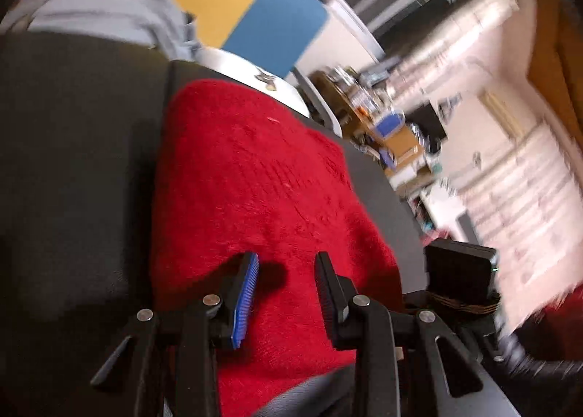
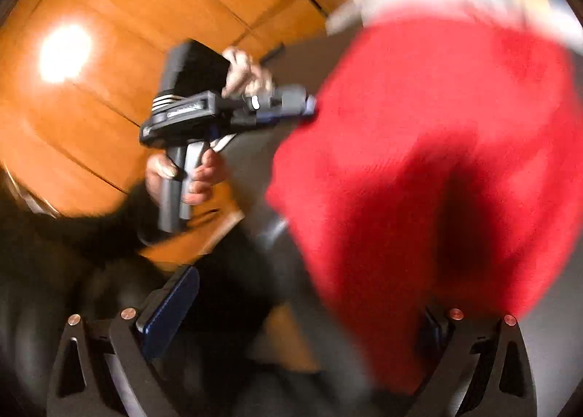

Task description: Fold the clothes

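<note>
Left tongs (image 1: 288,264) stand partly open above the red cloth (image 1: 262,176), and nothing sits between their pads; one pad is blue (image 1: 246,298). Right tongs (image 2: 309,307) are spread wide, and the red cloth (image 2: 437,133) covers one finger, so a grip cannot be told in the blurred view. The cloth lies flat on the dark grey table (image 1: 83,162). A light grey garment (image 1: 109,20) lies further back on the same table. In the right wrist view, a person's hand (image 2: 189,176) holds the handle of the left tongs (image 2: 309,105), whose tip is at the cloth's edge.
</note>
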Motion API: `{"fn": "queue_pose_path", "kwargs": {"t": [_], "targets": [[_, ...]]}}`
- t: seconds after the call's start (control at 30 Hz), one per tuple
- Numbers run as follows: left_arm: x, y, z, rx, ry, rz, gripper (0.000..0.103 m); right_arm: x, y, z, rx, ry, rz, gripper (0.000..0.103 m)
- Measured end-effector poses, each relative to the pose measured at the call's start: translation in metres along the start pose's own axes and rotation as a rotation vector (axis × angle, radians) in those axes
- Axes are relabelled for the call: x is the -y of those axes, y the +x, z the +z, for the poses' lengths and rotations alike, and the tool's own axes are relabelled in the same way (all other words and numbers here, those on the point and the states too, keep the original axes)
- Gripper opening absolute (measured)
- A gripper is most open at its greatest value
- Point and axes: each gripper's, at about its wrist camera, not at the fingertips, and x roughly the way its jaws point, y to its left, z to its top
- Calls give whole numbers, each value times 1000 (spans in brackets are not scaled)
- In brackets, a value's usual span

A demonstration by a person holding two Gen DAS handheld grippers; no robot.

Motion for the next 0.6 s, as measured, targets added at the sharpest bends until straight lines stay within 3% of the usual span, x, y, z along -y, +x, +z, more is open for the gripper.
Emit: {"fn": "queue_pose_path", "kwargs": {"t": [0.03, 0.1, 0.2, 0.3, 0.5, 0.6], "targets": [[0, 9, -4, -40, 28, 20, 30, -1, 7, -3, -31, 16, 37, 103], [-3, 15, -10, -54, 37, -3, 29, -1, 6, -22, -54, 11, 18, 103], [0, 7, -13, -9, 65, -5, 30, 6, -15, -44, 40, 92, 16, 103], [3, -7, -16, 34, 72, -13, 31, -4, -37, -51, 149, 135, -48, 103], [-4, -23, -23, 82, 25, -47, 32, -6, -79, -25, 433, 152, -184, 103], [-7, -20, -26, 78, 11, -50, 33, 14, -83, -2, 511, 213, -260, 103]]}}
